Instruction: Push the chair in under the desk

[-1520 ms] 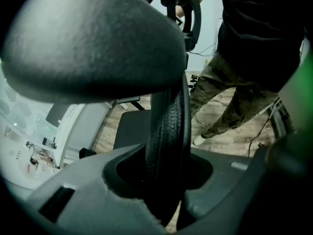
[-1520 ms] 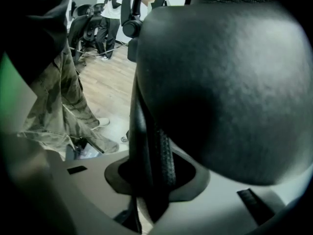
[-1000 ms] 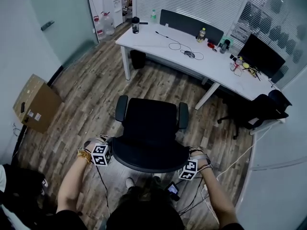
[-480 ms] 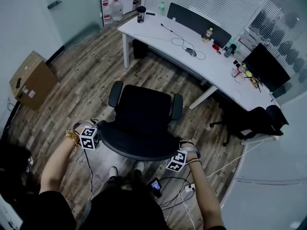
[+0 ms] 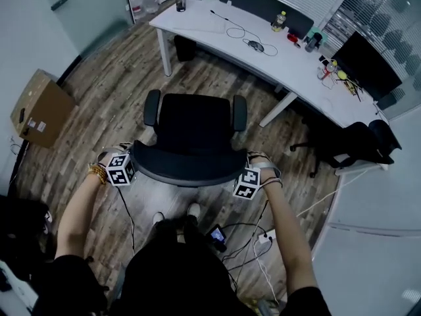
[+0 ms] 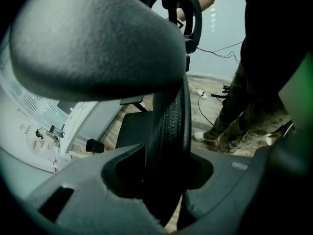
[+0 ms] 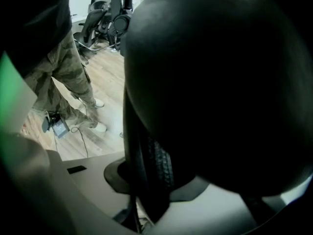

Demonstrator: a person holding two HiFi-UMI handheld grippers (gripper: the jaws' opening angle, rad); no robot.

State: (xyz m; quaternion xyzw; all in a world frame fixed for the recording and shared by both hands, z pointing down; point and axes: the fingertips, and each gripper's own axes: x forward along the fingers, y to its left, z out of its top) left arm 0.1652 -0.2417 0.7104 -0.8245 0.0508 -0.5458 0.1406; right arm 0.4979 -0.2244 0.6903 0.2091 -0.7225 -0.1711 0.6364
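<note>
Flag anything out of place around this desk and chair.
The chair stands out on the open floor, apart from the desk and not tucked under it. Loose cables trail on the floor behind it, a possible trip hazard. Nothing looks spilled or damaged.

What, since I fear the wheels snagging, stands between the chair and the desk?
The wood floor between chair and desk looks bare. Under the desk, a black bin stands by the upright leg, roughly in the chair's path, and a slanted desk leg lies further right; aiming between them seems safest.
</note>
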